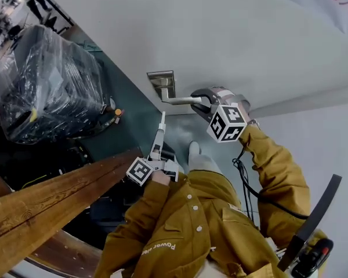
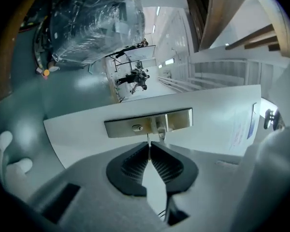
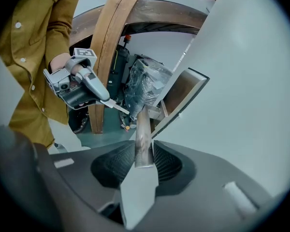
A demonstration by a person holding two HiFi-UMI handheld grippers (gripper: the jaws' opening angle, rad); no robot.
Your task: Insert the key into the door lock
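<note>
The left gripper (image 2: 149,145) is pinching the thin silver metal key (image 2: 148,138), whose tip is hovering just beside the keyhole (image 2: 137,127) of the brushed rectangular steel lock plate (image 2: 179,120). The right gripper (image 3: 145,151) is clamping that plate's silver lever handle (image 3: 143,129). Insertion is not yet happening.

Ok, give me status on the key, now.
Left gripper shut on key, tip short of keyhole, not inserted. Right gripper clamped on door handle. Nothing blocking the keyhole.

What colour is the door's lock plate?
Lock plate: brushed silver, best in the left gripper view.
</note>
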